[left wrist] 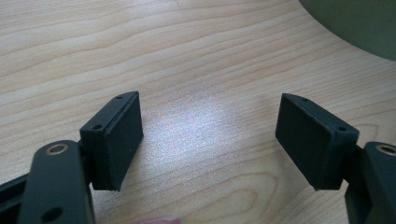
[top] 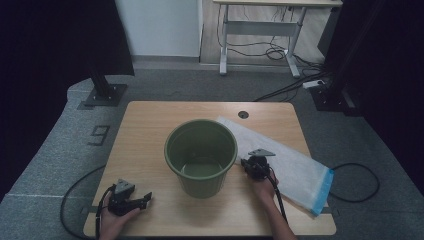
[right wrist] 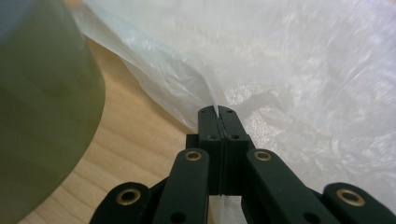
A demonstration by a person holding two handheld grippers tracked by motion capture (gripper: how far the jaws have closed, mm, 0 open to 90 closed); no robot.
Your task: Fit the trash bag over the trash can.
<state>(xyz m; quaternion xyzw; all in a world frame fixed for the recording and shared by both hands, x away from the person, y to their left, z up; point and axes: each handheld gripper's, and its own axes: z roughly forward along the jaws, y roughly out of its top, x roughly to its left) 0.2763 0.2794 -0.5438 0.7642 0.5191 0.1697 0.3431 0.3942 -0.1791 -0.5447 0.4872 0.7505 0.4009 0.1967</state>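
A green bucket stands upright in the middle of the wooden table. To its right lies a flat translucent white plastic bag with a blue end strip. My right gripper sits at the bag's near edge beside the bucket. In the right gripper view its jaws are pressed together on a pinched fold of the bag, with the bucket wall close at the left. My left gripper rests at the table's front left, jaws wide apart over bare wood, nothing between them.
A round cable hole lies near the table's far edge. Cables trail from both grippers over the front edge and floor. A white desk frame and black stands are on the carpet beyond the table.
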